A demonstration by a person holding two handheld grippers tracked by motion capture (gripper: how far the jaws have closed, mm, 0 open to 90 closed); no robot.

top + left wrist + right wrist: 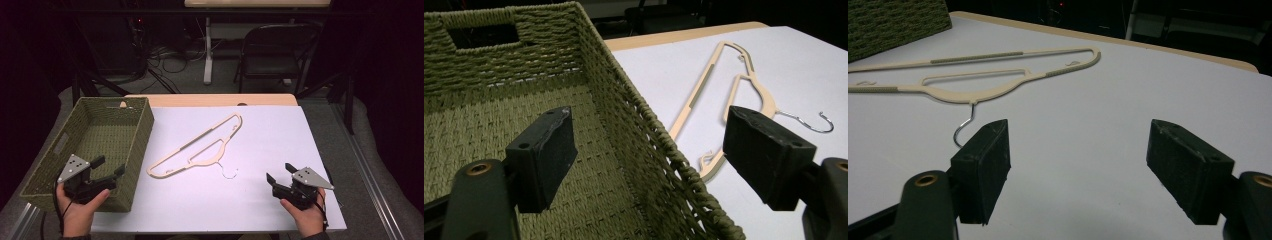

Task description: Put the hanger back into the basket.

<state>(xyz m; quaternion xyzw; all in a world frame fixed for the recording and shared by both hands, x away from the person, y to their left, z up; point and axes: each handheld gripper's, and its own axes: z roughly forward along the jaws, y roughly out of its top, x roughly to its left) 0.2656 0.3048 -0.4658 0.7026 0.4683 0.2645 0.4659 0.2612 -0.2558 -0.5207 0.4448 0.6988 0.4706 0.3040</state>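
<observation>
You are holding both grippers with jaws apart and gripping nothing, left gripper (pixel 109 167) over the woven basket (pixel 141 131), right gripper (pixel 278 171) near the hanger (pixel 200 148) lying flat mid-counter (pixel 270 130).

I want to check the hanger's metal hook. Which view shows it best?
The right gripper view: the hook of the hanger lies close and sharp on the white table. The left gripper view shows it farther off; the high view shows it small and faint.
</observation>
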